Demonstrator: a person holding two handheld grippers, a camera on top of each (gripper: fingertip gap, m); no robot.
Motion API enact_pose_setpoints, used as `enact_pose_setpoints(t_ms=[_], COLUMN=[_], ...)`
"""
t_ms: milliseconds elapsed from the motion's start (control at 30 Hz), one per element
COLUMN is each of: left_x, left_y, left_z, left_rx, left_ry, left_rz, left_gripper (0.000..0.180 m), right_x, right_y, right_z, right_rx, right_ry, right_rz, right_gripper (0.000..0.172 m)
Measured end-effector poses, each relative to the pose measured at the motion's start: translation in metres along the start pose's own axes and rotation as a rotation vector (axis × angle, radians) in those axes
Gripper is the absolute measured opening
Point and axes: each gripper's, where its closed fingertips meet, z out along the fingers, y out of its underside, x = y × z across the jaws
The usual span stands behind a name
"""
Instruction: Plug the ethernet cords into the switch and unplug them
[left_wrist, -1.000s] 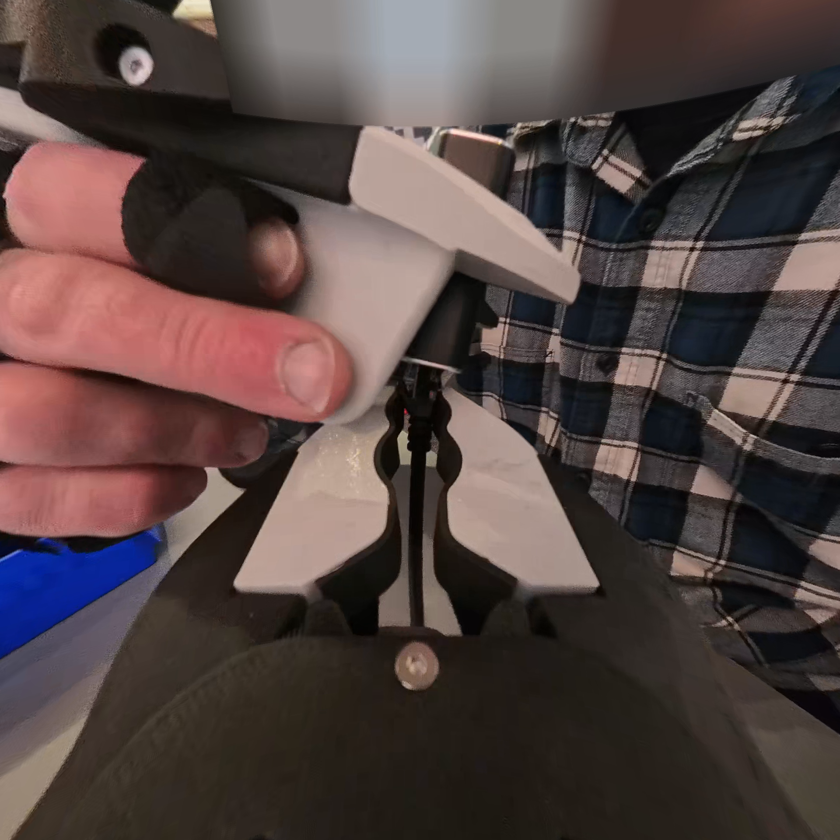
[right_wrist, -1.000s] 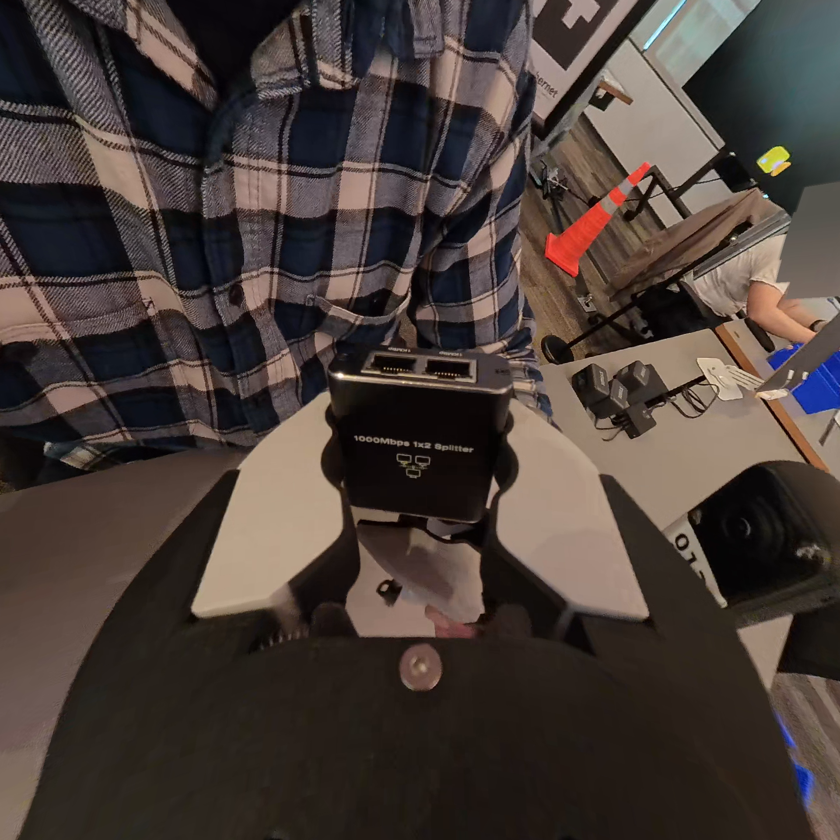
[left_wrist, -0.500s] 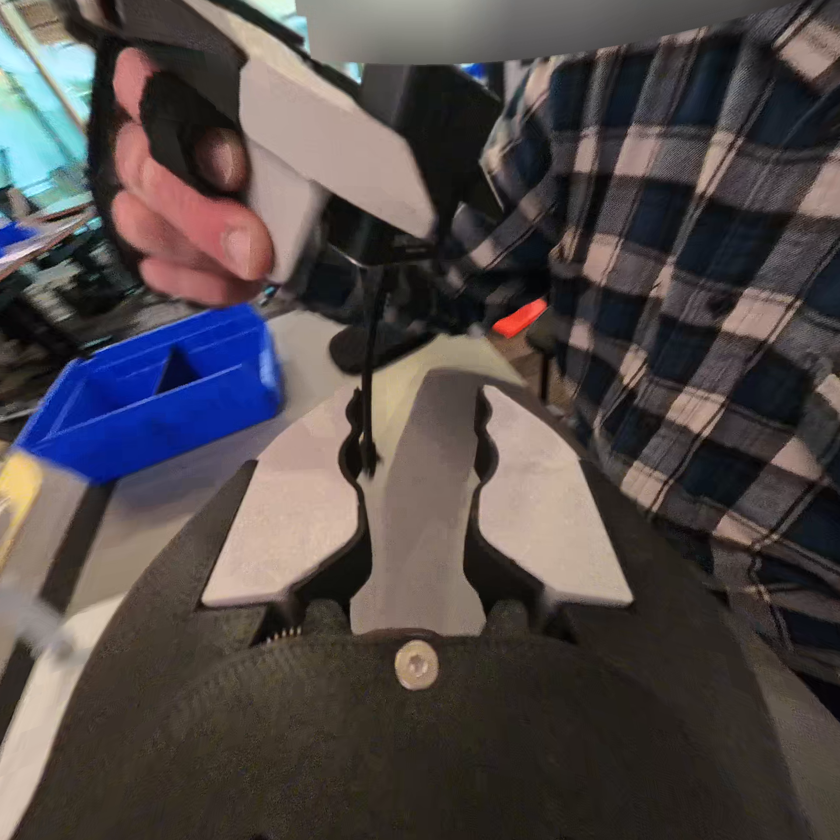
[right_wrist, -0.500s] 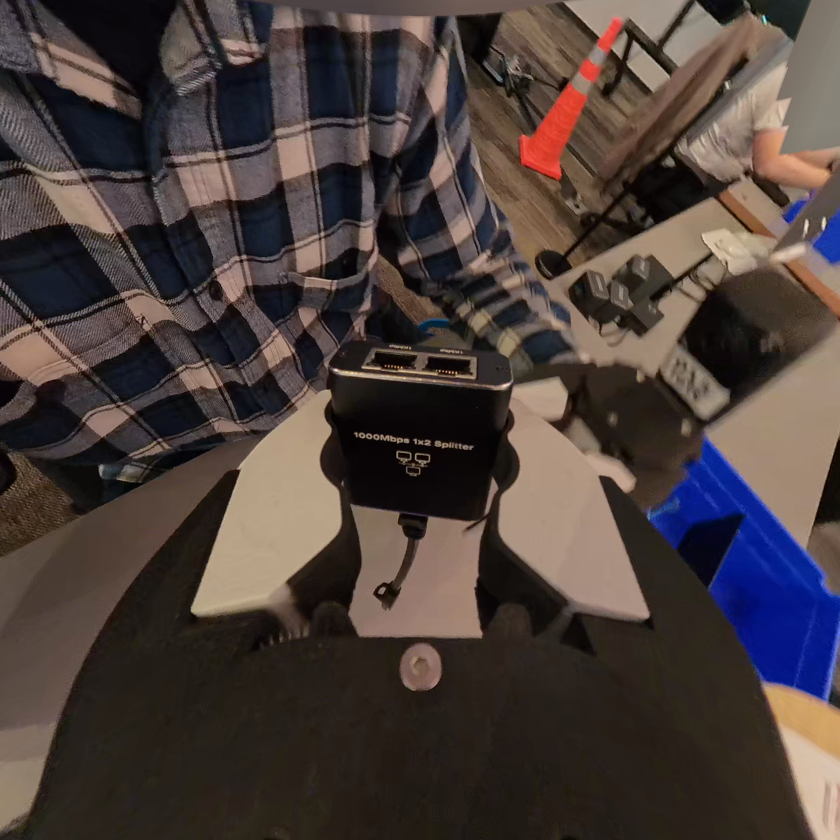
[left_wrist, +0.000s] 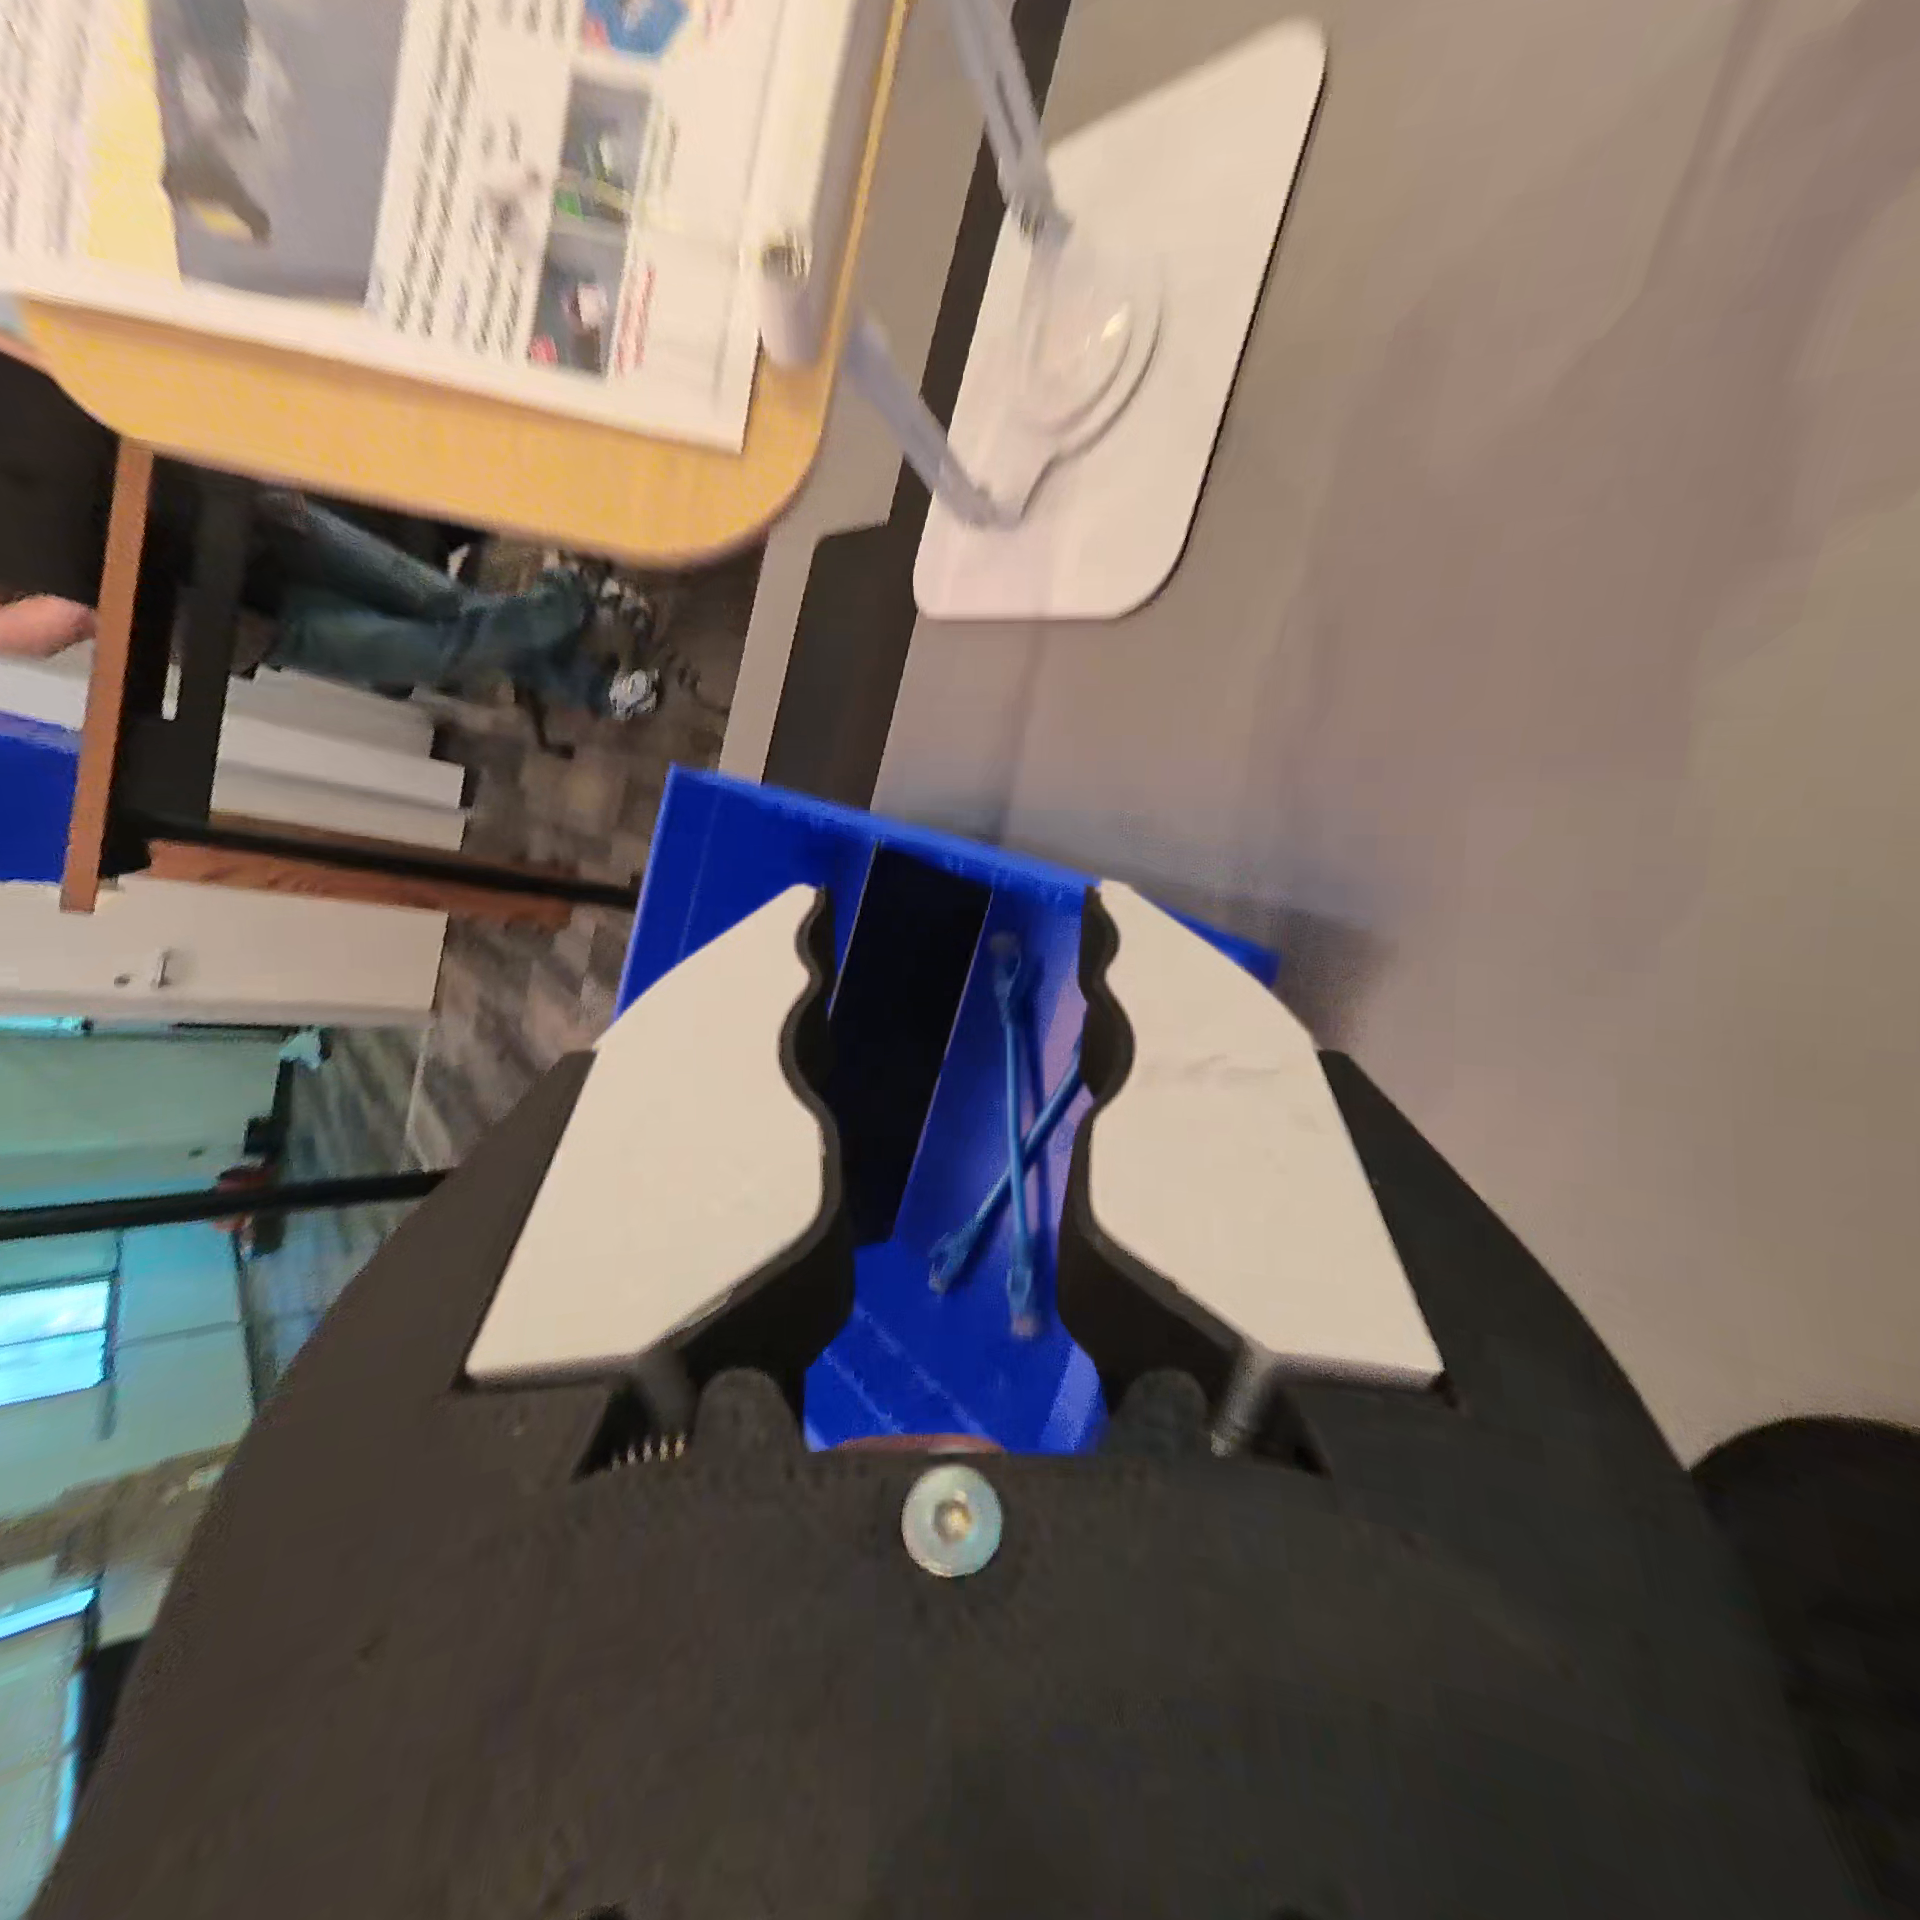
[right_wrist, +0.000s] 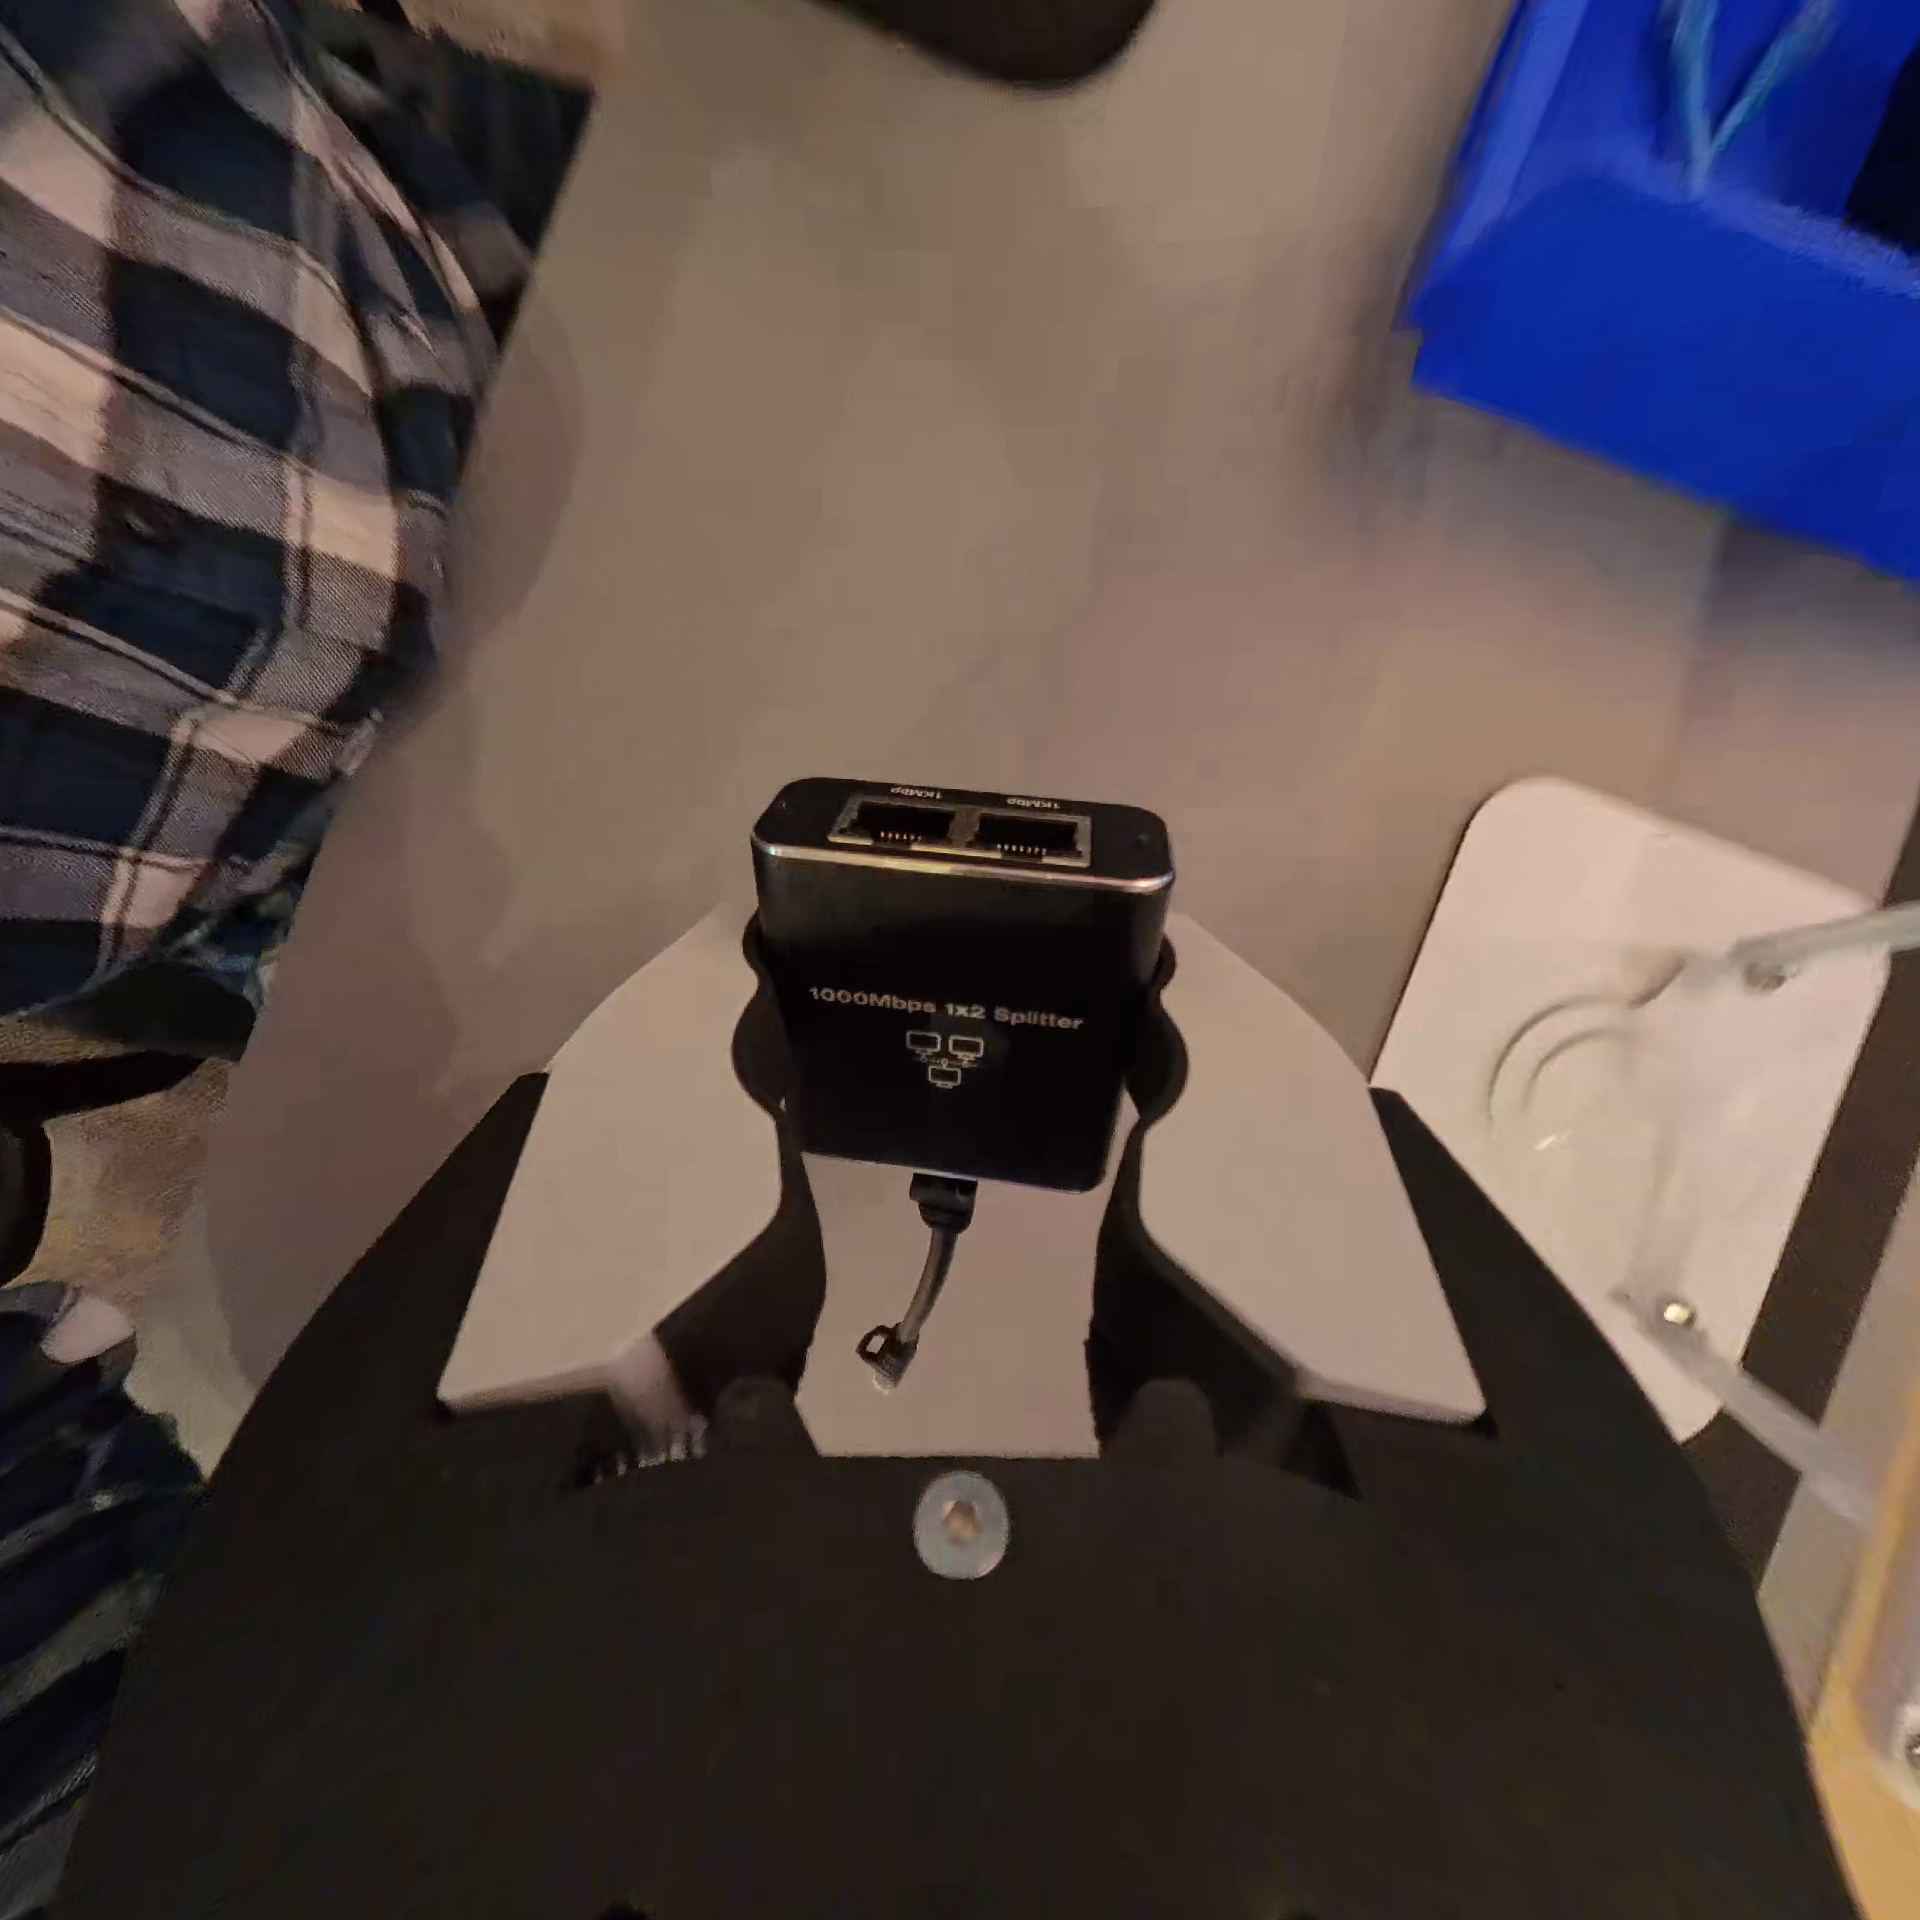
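My right gripper (right_wrist: 958, 935) is shut on the black switch (right_wrist: 956, 997), with both pads pressed on its sides. The switch's two ports (right_wrist: 961, 831) face away from me and are empty. A short black tail cord (right_wrist: 925, 1288) hangs loose from its near end. My left gripper (left_wrist: 956, 914) is open and empty above the blue bin (left_wrist: 727, 883). Two blue ethernet cords (left_wrist: 1013, 1122) lie crossed in the bin, seen between my fingers but not touched. A dark divider (left_wrist: 904, 1039) stands beside them.
The grey table (right_wrist: 935, 416) lies under the switch. The blue bin also shows in the right wrist view (right_wrist: 1662, 312) at the top right. A white stand base (right_wrist: 1621, 1039) with a clear arm sits to the right. A person's plaid shirt (right_wrist: 187, 416) is at the left. There is about 25 centimetres between the tips of the two grippers.
My left gripper opened, let go of the thin black tail cord, and swung away to the blue bin. My right gripper swung down toward the table with the switch still held.
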Motion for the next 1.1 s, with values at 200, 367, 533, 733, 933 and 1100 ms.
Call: enact_pose_setpoints(t_ms=[200,367,533,733,933,1100], left_x=[-0.006,-0.013,-0.004,0.004,0.018,0.030], left_y=[0.050,0.078,0.099,0.105,0.113,0.108], left_z=[0.017,0.037,0.066,0.104,0.135,0.122], left_rx=[-0.114,-0.150,-0.192,-0.188,-0.216,-0.149], left_ry=[-0.023,-0.021,0.034,0.136,0.287,0.429], left_rz=[0.021,0.048,0.129,0.120,0.027,0.023], left_gripper=[0.043,0.040,0.037,0.027,0.024,0.020], right_x=[0.005,0.018,0.027,0.031,0.036,0.038], right_y=[0.021,0.021,0.017,0.017,0.014,0.017], right_z=[0.015,0.024,0.034,0.050,0.058,0.057], right_rx=[-0.105,-0.092,-0.068,-0.082,-0.047,-0.031], right_ry=[-0.044,-0.038,-0.036,-0.054,-0.068,-0.076], right_rz=[0.080,0.118,0.146,0.180,0.182,0.174], right_gripper=[0.065,0.065,0.065,0.065,0.065,0.065])
